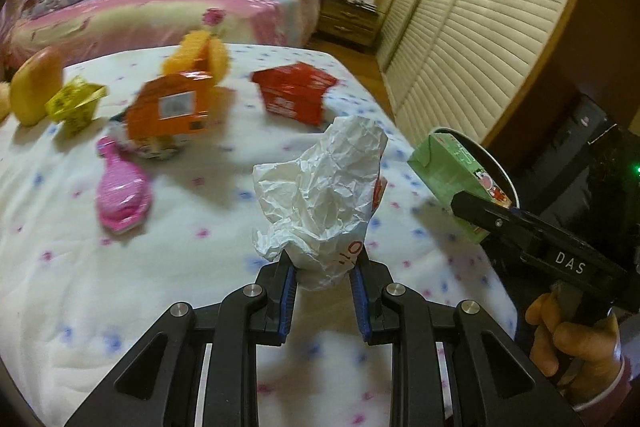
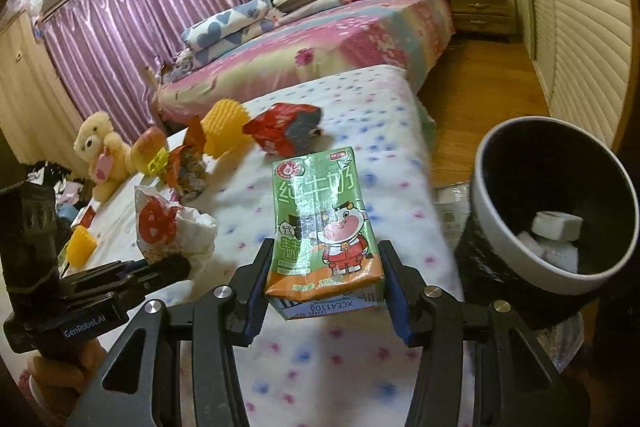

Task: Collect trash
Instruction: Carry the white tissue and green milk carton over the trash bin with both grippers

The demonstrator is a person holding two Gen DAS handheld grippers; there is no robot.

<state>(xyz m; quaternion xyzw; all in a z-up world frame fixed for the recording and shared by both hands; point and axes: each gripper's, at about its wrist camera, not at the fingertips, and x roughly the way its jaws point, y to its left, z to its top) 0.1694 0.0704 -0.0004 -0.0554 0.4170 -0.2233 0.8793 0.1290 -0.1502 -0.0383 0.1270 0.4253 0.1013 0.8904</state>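
Observation:
My left gripper [image 1: 323,273] is shut on a crumpled white paper bag [image 1: 326,187] with red print, held above the white dotted bedspread [image 1: 120,267]; the bag also shows in the right wrist view [image 2: 168,223]. My right gripper [image 2: 326,267] is shut on a green milk carton [image 2: 320,215], held just left of the round black trash bin [image 2: 556,203]. In the left wrist view the carton [image 1: 448,171] sits at the bin's rim [image 1: 500,167]. White crumpled pieces [image 2: 556,233] lie inside the bin.
On the spread lie an orange snack packet [image 1: 172,107], a red carton [image 1: 296,91], a yellow wrapper [image 1: 76,103], a pink object [image 1: 120,191], a yellow sponge [image 1: 200,55] and a mango [image 1: 36,83]. A teddy bear [image 2: 100,151] sits far left. Wooden floor [image 2: 480,99] and wardrobe doors are on the right.

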